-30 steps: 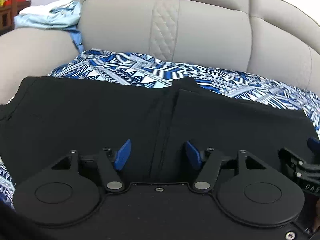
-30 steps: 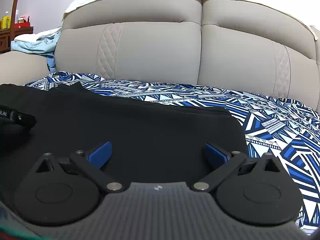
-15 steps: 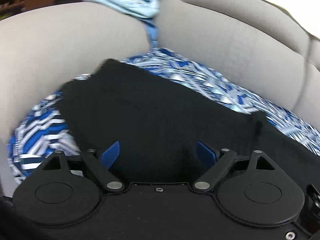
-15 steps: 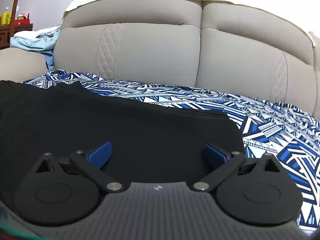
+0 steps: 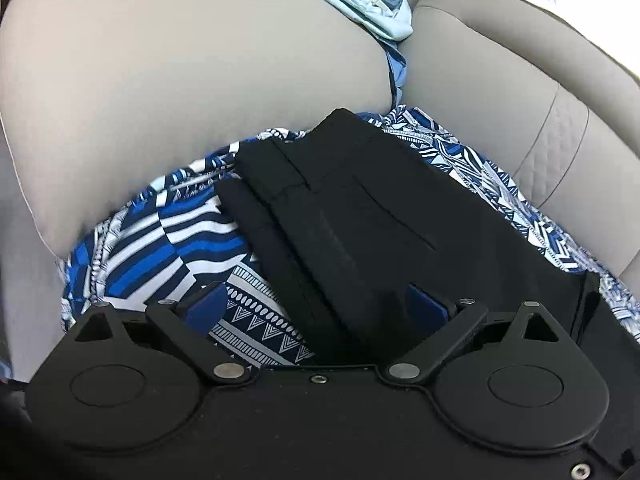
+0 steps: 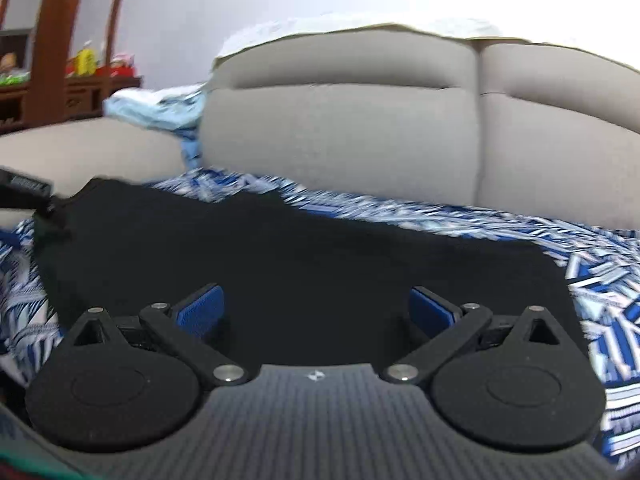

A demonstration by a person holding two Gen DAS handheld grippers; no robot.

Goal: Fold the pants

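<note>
On the sofa (image 5: pixel 168 80) the pants (image 5: pixel 360 220) lie apparently folded lengthwise; crosswise folds remain. Left gripper (image 5: pixel 316 308) jaws opening, right gripper (image 6: pixel 316 308) spread, both empty.

blurred: patterned sheet (image 6: pixel 460 220) | cut off: black pants (image 5: pixel 400 220) lower right | unreadable: shelf items (image 6: pixel 86 60)

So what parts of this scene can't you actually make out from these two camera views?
- Near edge of the black folded pants: left wrist view, hidden behind the left gripper, whose jaws are opening.
- Blue-and-white patterned cloth: right wrist view, smeared by motion blur.
- Small items on the brown wooden shelf: right wrist view, too small and blurred.
</note>
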